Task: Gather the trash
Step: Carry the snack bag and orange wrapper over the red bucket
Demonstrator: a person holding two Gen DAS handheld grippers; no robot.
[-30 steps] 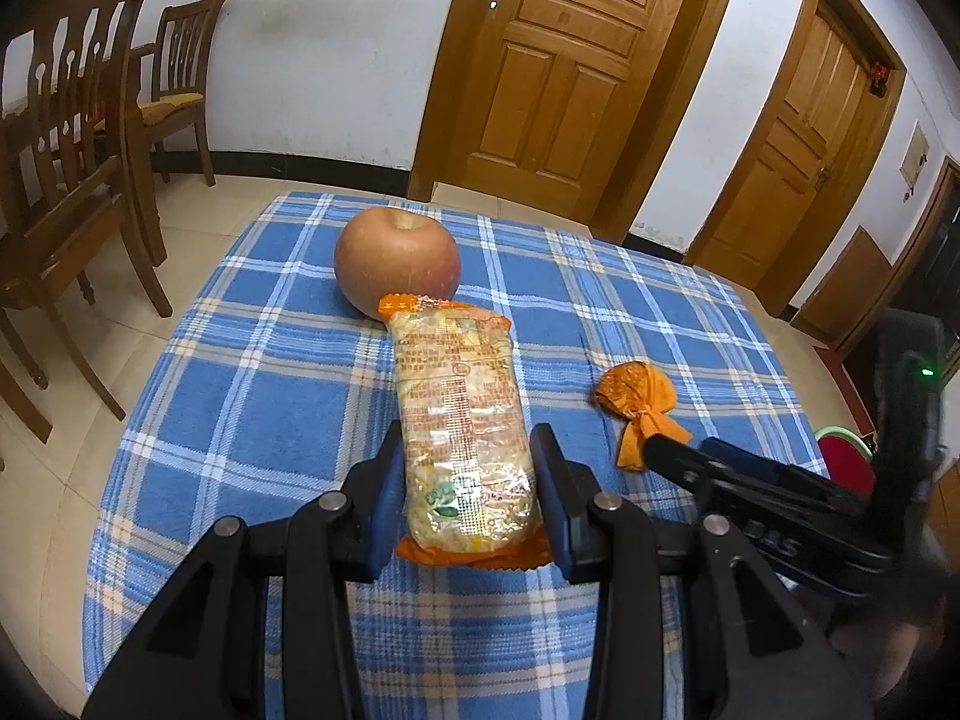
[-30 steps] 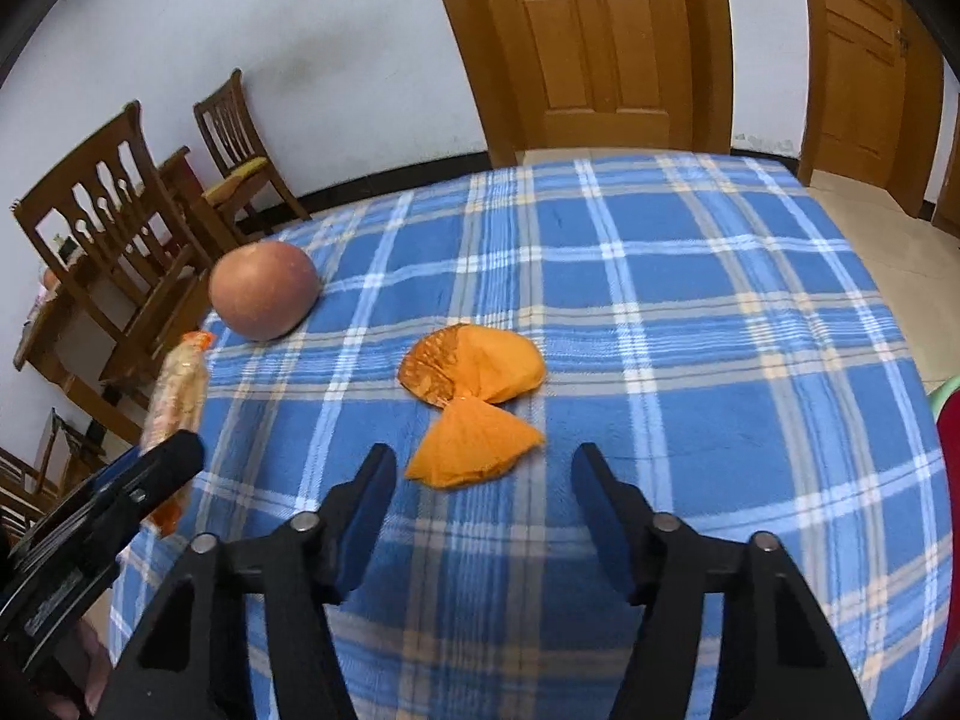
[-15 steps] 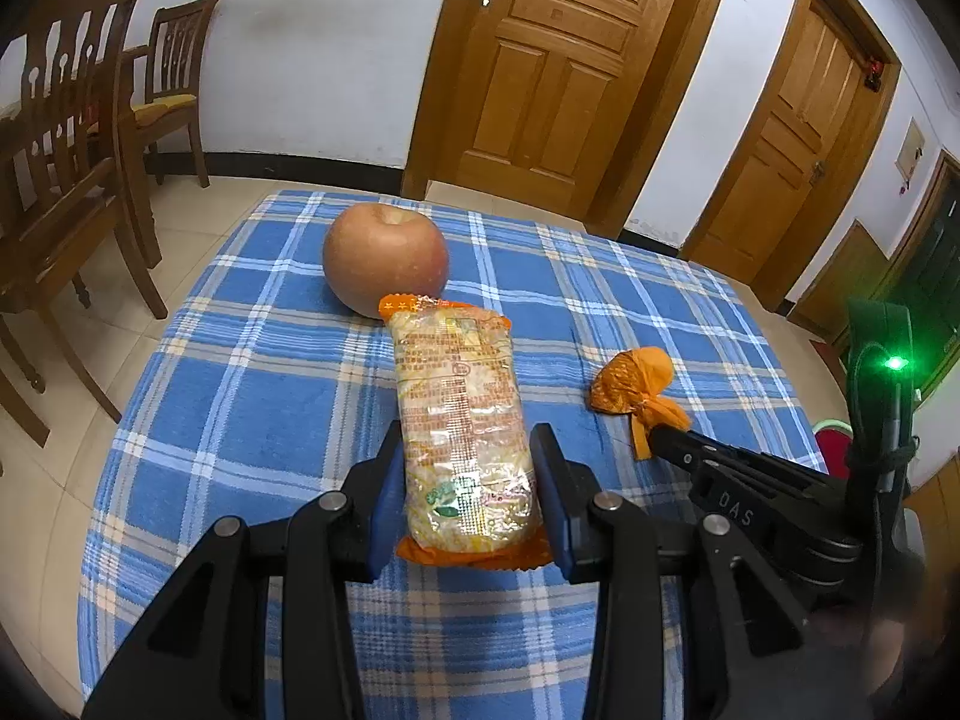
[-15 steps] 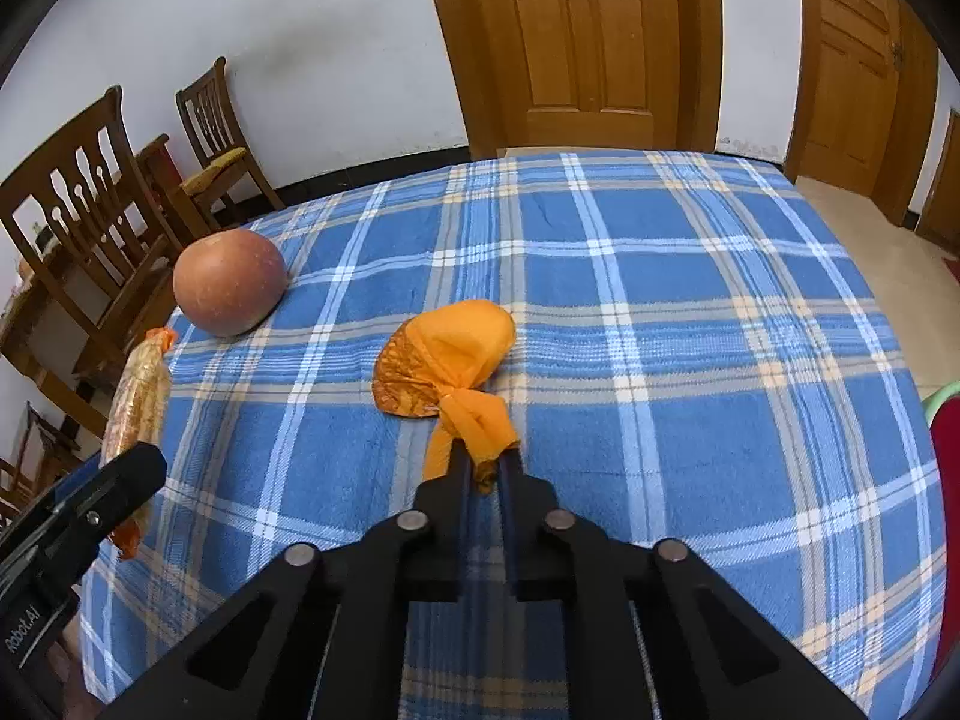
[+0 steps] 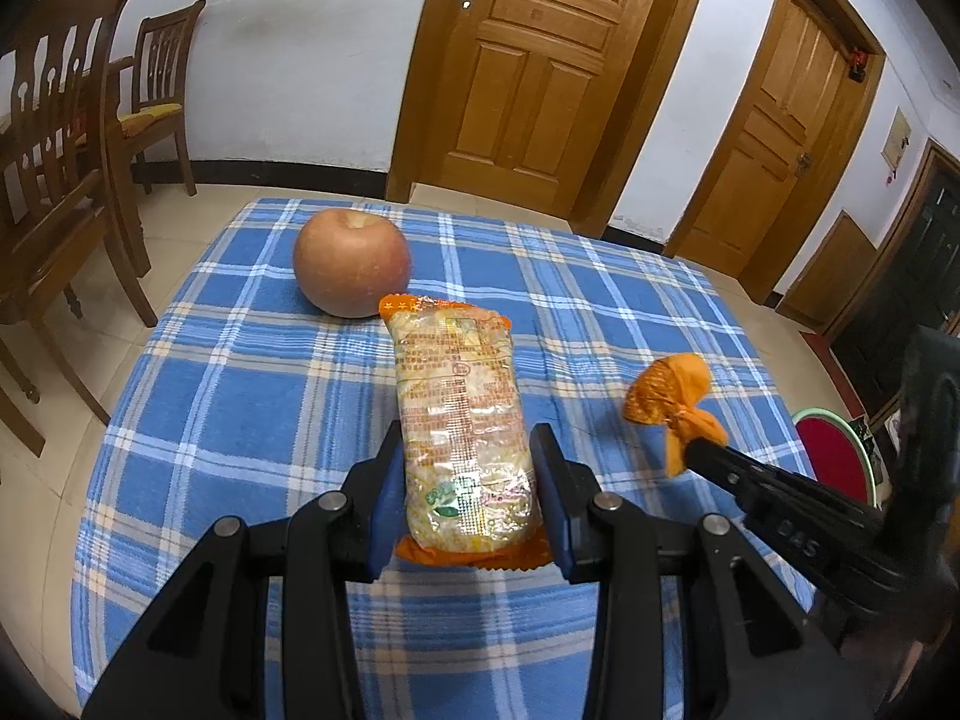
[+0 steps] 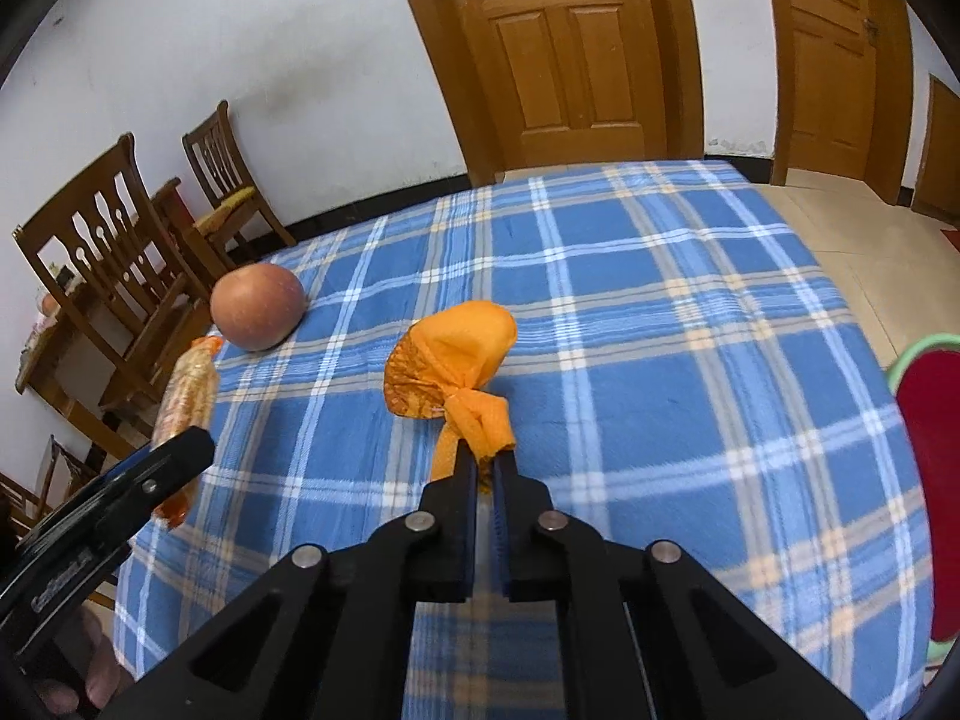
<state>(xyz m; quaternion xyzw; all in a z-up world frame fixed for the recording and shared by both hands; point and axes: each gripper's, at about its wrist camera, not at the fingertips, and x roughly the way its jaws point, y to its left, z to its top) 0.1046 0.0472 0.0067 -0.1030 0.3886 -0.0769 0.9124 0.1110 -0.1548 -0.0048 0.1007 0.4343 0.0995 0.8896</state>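
My left gripper (image 5: 468, 468) is shut on a long snack packet (image 5: 459, 414) with orange ends, held above the blue plaid tablecloth (image 5: 240, 396). My right gripper (image 6: 485, 461) is shut on the twisted tail of an orange wrapper (image 6: 456, 360), lifted off the cloth. The wrapper also shows in the left wrist view (image 5: 669, 399), pinched by the right gripper (image 5: 696, 450). The packet (image 6: 186, 396) and the left gripper (image 6: 180, 450) show at the left of the right wrist view.
An apple (image 5: 351, 261) sits on the cloth behind the packet, also seen in the right wrist view (image 6: 258, 306). A red bin with a green rim (image 6: 933, 468) stands off the table's right edge. Wooden chairs (image 5: 66, 180) stand at the left.
My right gripper closed on the orange wrapper's tail and lifted it. My left gripper stays shut on the packet and has risen a little.
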